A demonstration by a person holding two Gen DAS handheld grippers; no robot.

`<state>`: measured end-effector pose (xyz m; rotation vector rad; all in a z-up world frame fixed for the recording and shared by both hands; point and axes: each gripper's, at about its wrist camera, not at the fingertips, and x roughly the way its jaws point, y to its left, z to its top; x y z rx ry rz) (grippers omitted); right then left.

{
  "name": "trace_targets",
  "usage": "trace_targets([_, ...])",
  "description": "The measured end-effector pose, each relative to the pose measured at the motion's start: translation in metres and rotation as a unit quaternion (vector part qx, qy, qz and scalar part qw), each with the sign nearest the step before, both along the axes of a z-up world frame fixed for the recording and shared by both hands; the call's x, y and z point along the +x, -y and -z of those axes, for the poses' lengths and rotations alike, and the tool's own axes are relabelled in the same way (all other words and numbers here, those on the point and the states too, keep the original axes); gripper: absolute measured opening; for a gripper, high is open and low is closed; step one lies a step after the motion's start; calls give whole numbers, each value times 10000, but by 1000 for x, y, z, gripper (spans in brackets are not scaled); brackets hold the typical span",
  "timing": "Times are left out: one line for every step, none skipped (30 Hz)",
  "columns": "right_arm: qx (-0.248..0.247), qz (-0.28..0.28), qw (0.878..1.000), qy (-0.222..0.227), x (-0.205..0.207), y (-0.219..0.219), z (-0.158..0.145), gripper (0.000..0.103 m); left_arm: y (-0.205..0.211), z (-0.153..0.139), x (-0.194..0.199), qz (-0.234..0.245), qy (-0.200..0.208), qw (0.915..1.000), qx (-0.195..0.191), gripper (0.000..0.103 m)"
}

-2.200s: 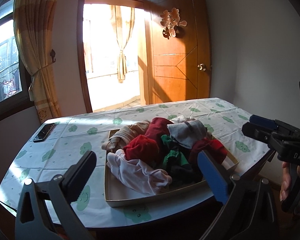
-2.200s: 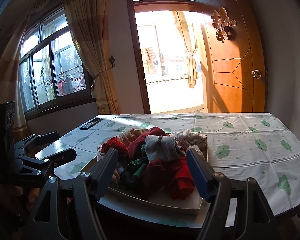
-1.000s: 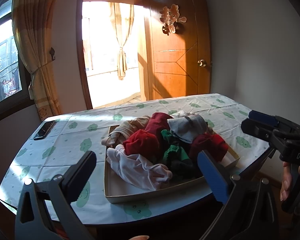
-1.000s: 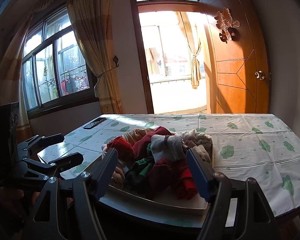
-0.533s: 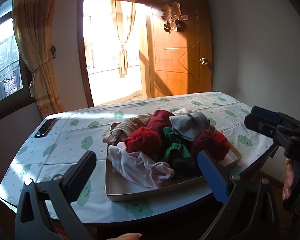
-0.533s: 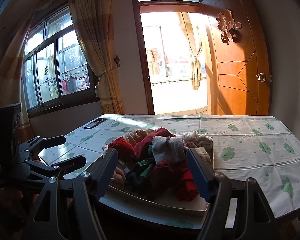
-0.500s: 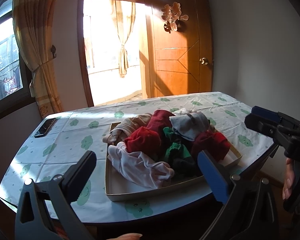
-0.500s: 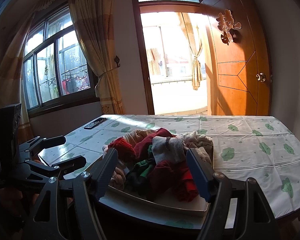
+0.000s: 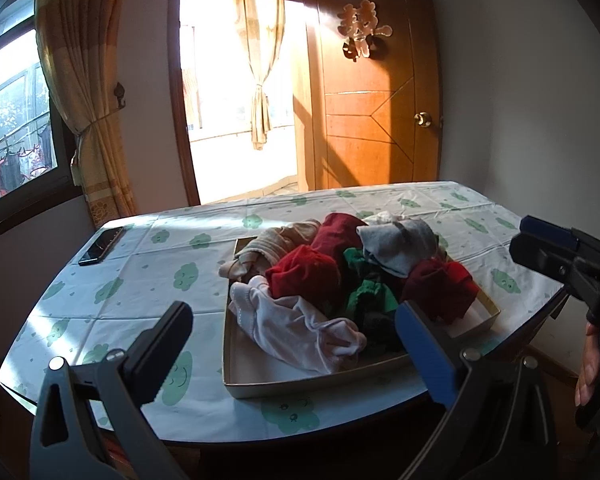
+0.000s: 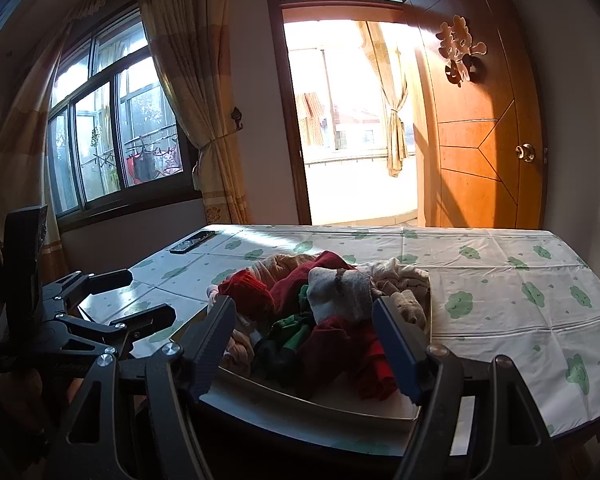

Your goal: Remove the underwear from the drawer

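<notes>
**Both grippers edge nearer to the heaped drawer**

Compared with two seconds back, both cameras have crept a little closer to the table and risen slightly, so the drawer sits a touch lower in each view; nothing in the pile has shifted.

From the left wrist, the left gripper (image 9: 296, 344) stands wide apart and empty, one black finger at the lower left and one blue-faced finger at the lower right. Between and beyond them lies the shallow cardboard-coloured drawer (image 9: 324, 383), resting on the table (image 9: 148, 280) under a white cloth printed with green clouds. The underwear (image 9: 340, 280) is piled loosely in it: a pale pink-white piece (image 9: 300, 332) sprawls at the near left, a bright red bundle (image 9: 304, 274) sits behind it, a beige piece (image 9: 276, 244) hangs over the far left rim, a grey one (image 9: 396, 244) tops the heap, green cloth (image 9: 370, 292) shows in the middle, and a dark red piece (image 9: 440, 288) lies at the right. A dark phone (image 9: 101, 245) lies near the far left table corner. The right gripper (image 9: 548, 248) pokes in from the right edge.

From the right wrist, the right gripper (image 10: 304, 344) is spread wide, holding nothing, framing the same underwear (image 10: 324, 304) in the drawer (image 10: 340, 404). The left gripper (image 10: 136, 300) shows at the left, fingers parted, just off the table edge.
</notes>
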<state>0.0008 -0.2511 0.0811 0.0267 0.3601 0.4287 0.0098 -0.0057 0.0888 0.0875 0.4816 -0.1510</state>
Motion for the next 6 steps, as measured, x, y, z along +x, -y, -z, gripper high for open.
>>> trace_targets([-3,-4,10000,2,0,-1,0,73,1,1,0,4,11,10000,27,103])
trace_targets([-5,-7,10000,7,0,-1,0,73,2,1,-1,20,16,10000,47,103])
trace_targets([-7,-10,10000,10,-1,-1,1,73,2,1,-2,22,36,10000,64,103])
trace_targets([-9,-14,10000,6,0,-2,1,73,3,1,-2,22,55,10000,79,103])
trace_targets([-11,-15,10000,1,0,-2,1,73,4,1,-3,50,58,9999,78,103])
trace_targets([-11,-17,10000,-3,0,-2,1,73,4,1,-4,70,52,9999,71,103])
